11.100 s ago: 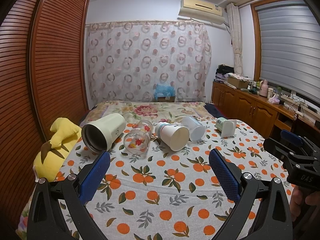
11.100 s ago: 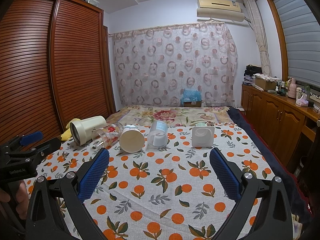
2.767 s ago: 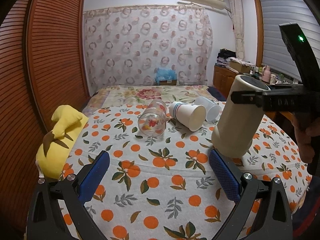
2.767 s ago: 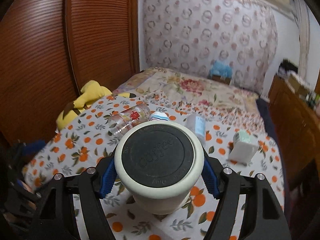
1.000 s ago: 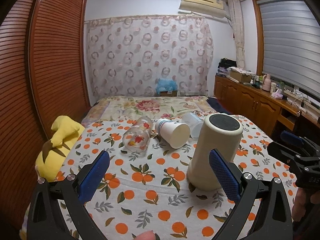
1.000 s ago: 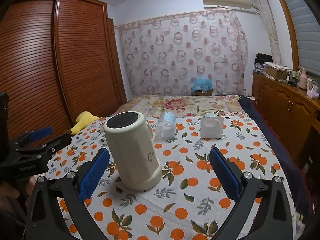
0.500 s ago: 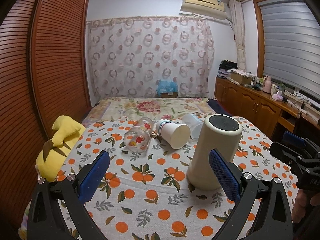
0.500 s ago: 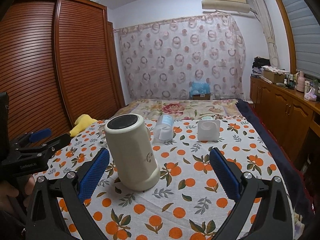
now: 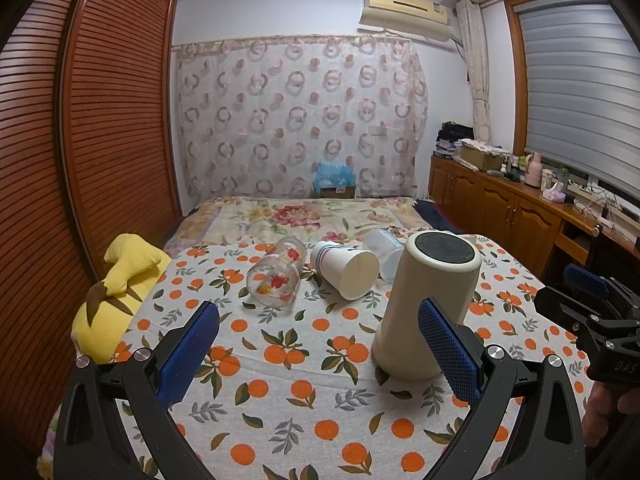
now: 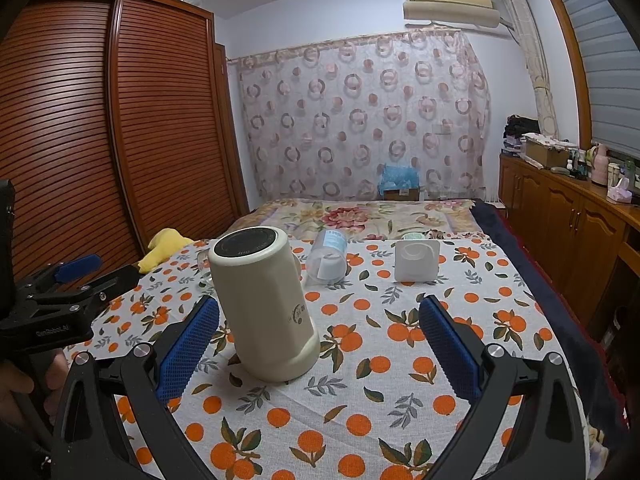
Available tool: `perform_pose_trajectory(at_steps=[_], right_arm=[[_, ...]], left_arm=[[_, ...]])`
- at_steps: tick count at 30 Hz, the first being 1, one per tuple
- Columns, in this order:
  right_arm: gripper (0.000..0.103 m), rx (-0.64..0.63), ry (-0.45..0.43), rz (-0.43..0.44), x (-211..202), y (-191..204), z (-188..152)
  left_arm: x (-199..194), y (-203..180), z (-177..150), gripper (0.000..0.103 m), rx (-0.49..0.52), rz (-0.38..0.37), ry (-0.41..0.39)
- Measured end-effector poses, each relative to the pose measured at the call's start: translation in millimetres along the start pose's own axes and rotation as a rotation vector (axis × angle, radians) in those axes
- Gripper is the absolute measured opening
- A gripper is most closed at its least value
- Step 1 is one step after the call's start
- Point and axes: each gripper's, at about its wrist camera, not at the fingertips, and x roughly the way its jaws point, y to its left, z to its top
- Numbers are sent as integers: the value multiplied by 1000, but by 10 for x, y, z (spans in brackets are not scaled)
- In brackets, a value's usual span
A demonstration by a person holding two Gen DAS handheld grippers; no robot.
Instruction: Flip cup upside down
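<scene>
Currently the cream cup [image 9: 430, 304] stands mouth-down on the bed [image 9: 280, 392], dark base facing up, leaning slightly. It sits on the orange-print cloth [image 10: 380, 400], free of both claws.

Left claw [image 9: 318, 354]: I read it as wide open, blue pads [image 9: 188, 350] spread apart, nothing between them. In the left view its right pad overlaps the cup's lower side; I cannot tell from this view whether it touches. From the right view, the left claw [image 10: 72, 284] sits off to the cup's left, apart from it.

Right claw [image 10: 318, 354]: also spread wide, holding nothing. The cup stands just beyond its left pad [image 10: 188, 350], outside the gap. In the left view the right claw [image 9: 592, 304] shows at the far right edge, well apart from the cup.

Behind the cup, lying on their sides: a glass [image 9: 274, 278] with red print, a paper cup [image 9: 346, 268] beside it, and a clear plastic cup [image 9: 382, 248] touching the paper cup. The right view shows a white square-based container [image 10: 416, 260] further right, apart from the others.

A yellow plush toy [image 9: 116, 292] lies at the bed's left edge, next to the wardrobe [image 9: 80, 160].
</scene>
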Motion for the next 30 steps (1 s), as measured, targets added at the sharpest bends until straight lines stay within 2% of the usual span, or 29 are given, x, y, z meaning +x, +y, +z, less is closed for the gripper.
perform_pose_trajectory(at_steps=[30], right_arm=[[101, -4, -4, -3, -12, 15, -5]], left_arm=[[0, -2, -17, 96, 3, 2, -4]])
